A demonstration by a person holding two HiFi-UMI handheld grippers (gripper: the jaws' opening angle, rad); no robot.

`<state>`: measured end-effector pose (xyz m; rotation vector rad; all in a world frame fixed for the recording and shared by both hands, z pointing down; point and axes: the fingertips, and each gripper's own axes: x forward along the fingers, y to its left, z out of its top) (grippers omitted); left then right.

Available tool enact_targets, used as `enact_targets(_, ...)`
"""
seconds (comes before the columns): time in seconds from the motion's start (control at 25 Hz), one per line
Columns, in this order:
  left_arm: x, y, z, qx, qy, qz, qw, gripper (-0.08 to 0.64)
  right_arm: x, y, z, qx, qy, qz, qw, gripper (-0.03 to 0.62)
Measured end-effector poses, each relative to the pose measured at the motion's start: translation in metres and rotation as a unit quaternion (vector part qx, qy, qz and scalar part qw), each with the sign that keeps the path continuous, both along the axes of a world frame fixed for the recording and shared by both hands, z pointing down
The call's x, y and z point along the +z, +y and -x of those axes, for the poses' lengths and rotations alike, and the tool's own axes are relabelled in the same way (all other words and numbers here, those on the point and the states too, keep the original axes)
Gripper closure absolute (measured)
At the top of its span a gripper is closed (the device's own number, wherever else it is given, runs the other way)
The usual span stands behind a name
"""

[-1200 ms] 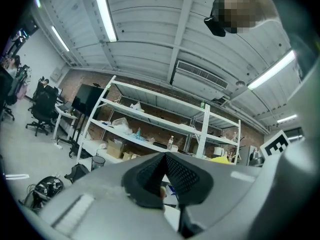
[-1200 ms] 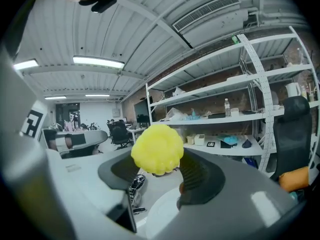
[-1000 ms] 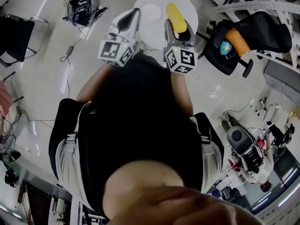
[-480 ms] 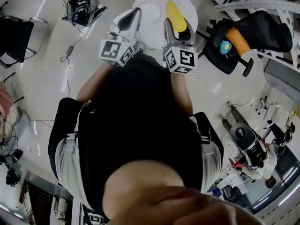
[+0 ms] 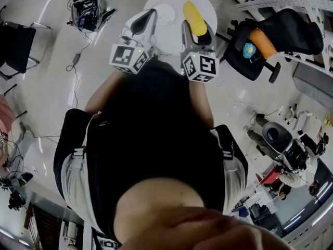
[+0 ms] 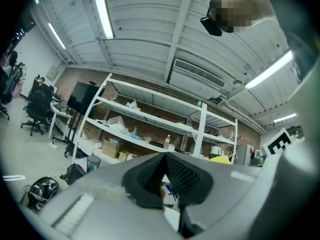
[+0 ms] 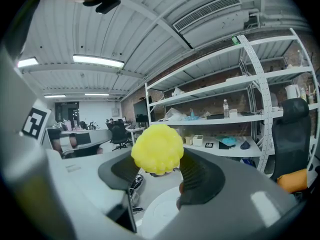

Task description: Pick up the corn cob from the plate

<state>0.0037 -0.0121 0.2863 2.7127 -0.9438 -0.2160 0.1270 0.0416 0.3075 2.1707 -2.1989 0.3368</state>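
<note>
We are holding the cob clear of the plate.
We are standing over the table [image 5: 210,4], with the plate [image 5: 165,13] lying bare near its left edge. We are keeping the left gripper [image 6: 164,158] closed on nothing, likely to stay out of the way. The right gripper [image 7: 160,176] is pinching the cob [image 7: 157,149] across its sides above the table, so it isn't slipping.
</note>
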Motion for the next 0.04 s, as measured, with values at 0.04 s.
enact_targets(0.04,-0.0003,0.0001,0.0001,-0.001,0.001,0.002,1.0000,0.554,0.0000,0.0003,0.0002,0.000,0.001,0.000,1.000,0.341)
